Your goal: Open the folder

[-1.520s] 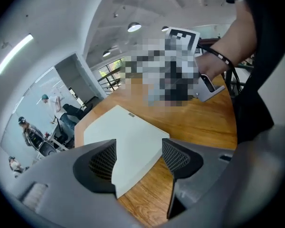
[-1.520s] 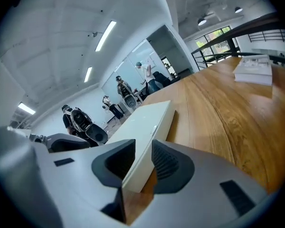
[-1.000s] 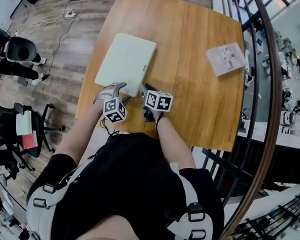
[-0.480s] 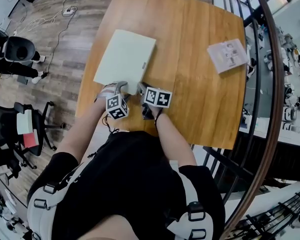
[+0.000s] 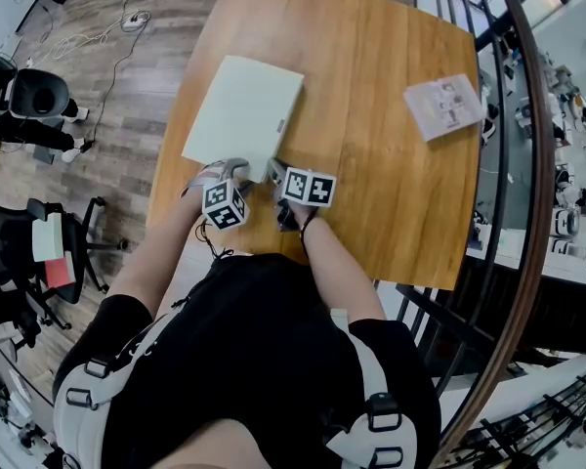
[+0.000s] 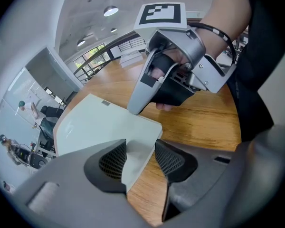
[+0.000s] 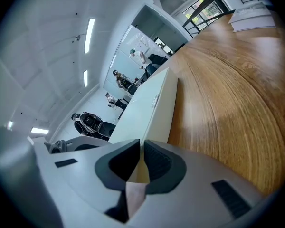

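A pale green folder lies shut on the wooden table. Both grippers are at its near short edge. My left gripper points steeply down over the near corner. In the left gripper view its jaws are closing with the folder's corner between them, and a gap still shows beside the right pad. My right gripper holds the same edge further right. In the right gripper view its jaws are shut on the folder's thin edge. The left gripper view also shows the right gripper's finger resting on the folder.
A booklet lies at the table's far right. A curved railing runs past the table's right side. Office chairs stand on the floor to the left. Bare wood lies between folder and booklet.
Both hands have stayed at the folder's near edge. The left gripper's marker cube has tilted a little. The folder lies where it was.
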`<state>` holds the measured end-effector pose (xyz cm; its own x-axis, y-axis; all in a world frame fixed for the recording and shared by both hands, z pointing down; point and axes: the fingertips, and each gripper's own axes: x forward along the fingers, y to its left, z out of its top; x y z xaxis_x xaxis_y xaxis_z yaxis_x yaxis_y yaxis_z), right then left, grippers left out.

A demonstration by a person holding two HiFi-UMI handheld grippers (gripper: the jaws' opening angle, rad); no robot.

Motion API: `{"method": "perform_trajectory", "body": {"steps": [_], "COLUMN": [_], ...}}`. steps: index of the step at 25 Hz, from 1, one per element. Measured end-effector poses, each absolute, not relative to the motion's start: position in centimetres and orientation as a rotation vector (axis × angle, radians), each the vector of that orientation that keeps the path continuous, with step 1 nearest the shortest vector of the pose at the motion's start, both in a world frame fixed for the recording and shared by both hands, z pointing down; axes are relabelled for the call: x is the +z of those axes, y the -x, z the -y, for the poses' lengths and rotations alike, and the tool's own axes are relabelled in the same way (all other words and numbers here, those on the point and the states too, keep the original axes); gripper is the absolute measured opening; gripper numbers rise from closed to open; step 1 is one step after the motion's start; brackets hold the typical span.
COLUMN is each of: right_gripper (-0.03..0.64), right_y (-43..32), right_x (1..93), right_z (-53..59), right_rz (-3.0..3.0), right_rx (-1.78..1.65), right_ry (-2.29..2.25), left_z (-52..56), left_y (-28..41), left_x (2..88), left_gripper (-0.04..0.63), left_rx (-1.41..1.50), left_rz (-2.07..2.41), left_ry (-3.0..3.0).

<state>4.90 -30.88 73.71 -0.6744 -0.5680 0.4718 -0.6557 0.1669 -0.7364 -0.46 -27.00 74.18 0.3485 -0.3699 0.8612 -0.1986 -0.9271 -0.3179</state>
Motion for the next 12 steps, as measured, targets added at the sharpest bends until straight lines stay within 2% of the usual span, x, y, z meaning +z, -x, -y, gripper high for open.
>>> {"method": "perform_trajectory", "body": {"steps": [6, 9, 12], "right_gripper": [0.034, 0.034, 0.034], "right_y": [-5.0, -5.0, -4.9], "right_x": [73.7, 73.7, 73.7], "right_z": [30.7, 30.8, 30.9], "right_rz": [2.347, 2.351, 2.348], "right_rx": [1.559, 1.555, 1.527], "right_ry": [-1.232, -1.236, -1.233], "left_z": [26.6, 27.3, 27.9], "left_y": [0.4, 0.5, 1.0], "left_x": [73.4, 71.5, 69.9], "left_gripper": [0.139, 0.077, 0.048], "left_rx": [-1.588, -1.445, -1.312], "left_rz": [-0.652, -0.823, -0.95], "left_ry": [2.687, 2.915, 3.051]}}
